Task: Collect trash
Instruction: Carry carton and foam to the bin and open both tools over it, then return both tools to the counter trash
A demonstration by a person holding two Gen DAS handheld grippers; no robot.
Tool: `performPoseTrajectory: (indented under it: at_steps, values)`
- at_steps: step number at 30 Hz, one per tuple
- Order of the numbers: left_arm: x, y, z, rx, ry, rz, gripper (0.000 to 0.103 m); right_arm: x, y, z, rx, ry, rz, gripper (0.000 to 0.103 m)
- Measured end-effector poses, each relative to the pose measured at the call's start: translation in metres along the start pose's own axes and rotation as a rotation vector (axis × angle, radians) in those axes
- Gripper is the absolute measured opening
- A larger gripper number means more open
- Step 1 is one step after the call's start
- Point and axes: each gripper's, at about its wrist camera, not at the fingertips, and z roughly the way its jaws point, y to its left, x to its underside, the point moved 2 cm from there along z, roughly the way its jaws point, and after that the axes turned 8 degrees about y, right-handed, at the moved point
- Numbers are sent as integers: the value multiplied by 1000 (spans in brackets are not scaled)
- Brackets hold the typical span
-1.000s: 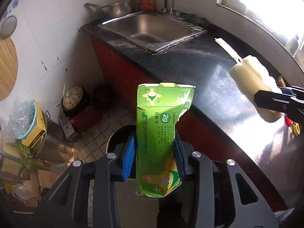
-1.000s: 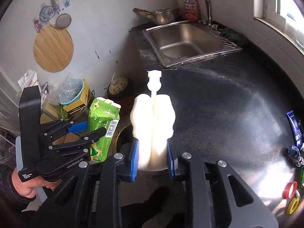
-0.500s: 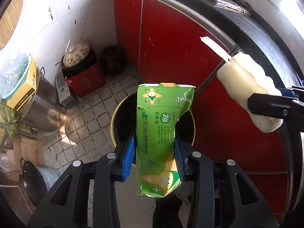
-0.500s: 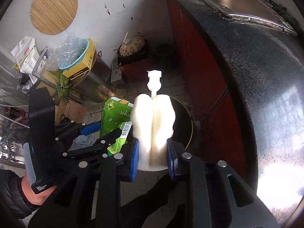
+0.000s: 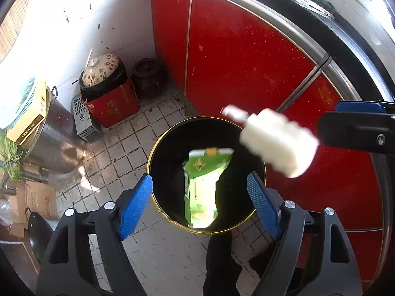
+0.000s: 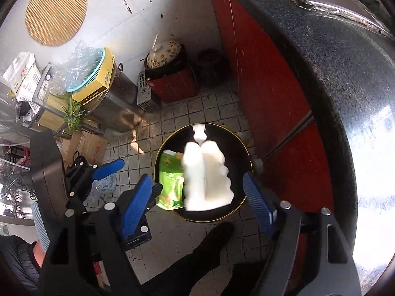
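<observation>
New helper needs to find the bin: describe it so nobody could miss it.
Start at the red cabinet doors under the dark counter. On the tiled floor in front of them stands the round black bin. Unlike the flowered pot by the wall, it is open-topped with a thin gold rim.

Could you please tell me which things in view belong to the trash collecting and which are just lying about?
In use: green carton, white pouch, black bin, left gripper and right gripper, jaws opening.

Lying about: floral-lidded pot, yellow box, cardboard box.
</observation>
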Motion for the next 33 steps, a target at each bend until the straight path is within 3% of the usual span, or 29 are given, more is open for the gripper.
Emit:
performPoseTrajectory:
  at_steps: [7, 13, 18, 24, 29, 33]
  values:
    - [-1, -11, -31, -23, -16, 46, 78, 13, -1, -46, -5, -39, -17, 78]
    - [-14, -60, -100, -32, -95, 159, 89, 54, -23, -141, 10, -186, 39, 86]
    - [-26, -154, -156, 41, -163, 346, 92, 115, -85, -240, 141, -343, 200, 89]
    - [-23, -313, -199, 221, -227, 630, 92, 219, -178, -335, 334, -472, 479, 89]
    - [6, -434, -219, 330, -254, 876, 92, 318, -227, -380, 431, -541, 695, 89]
    - [31, -494, -231, 362, -272, 1022, 92, 390, -246, -401, 480, -584, 831, 89]
